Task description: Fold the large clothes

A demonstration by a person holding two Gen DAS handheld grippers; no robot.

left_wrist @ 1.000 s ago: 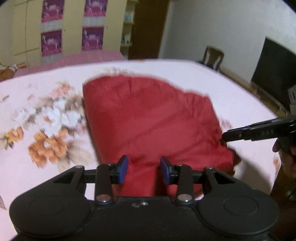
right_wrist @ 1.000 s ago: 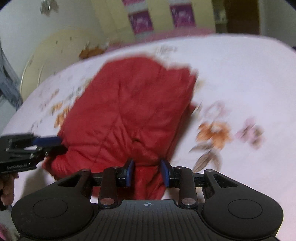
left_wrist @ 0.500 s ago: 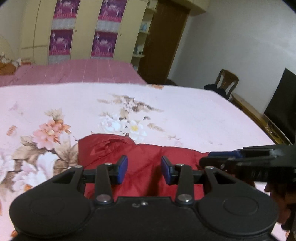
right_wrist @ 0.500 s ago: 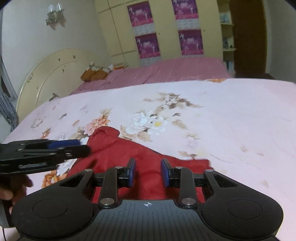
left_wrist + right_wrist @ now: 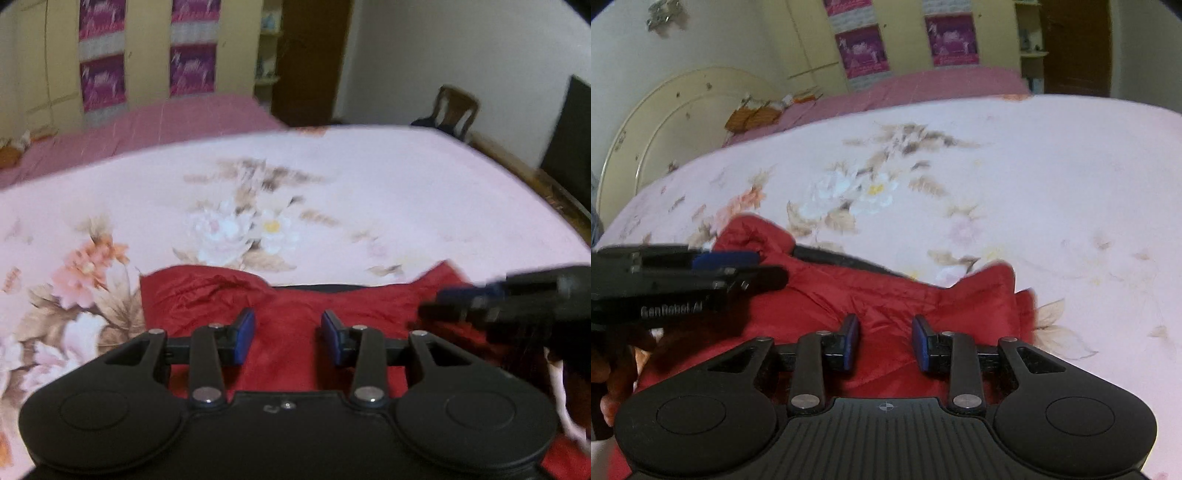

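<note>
A red padded jacket [image 5: 295,306] lies bunched on the near part of a pink floral bedsheet [image 5: 369,192]. A dark strip shows along its far edge. My left gripper [image 5: 288,338] sits over the jacket with its blue pads partly apart and thick red fabric filling the gap. In the right wrist view the jacket [image 5: 905,302] runs the same way between the pads of my right gripper [image 5: 885,341]. Each gripper shows in the other's view: the right gripper [image 5: 439,306] at the jacket's right end, the left gripper [image 5: 768,269] at its left end.
The bedsheet [image 5: 1034,184] stretches far beyond the jacket. A pink blanket [image 5: 147,122] and a yellow wardrobe [image 5: 147,55] lie behind. A wooden chair [image 5: 456,107] and a dark panel [image 5: 569,129] stand at the right. A cream headboard [image 5: 665,122] is on the left.
Both grippers have travelled forward across the bed with red fabric between their pads. The jacket, spread out long a second ago, now shows as a short band near the grippers.
</note>
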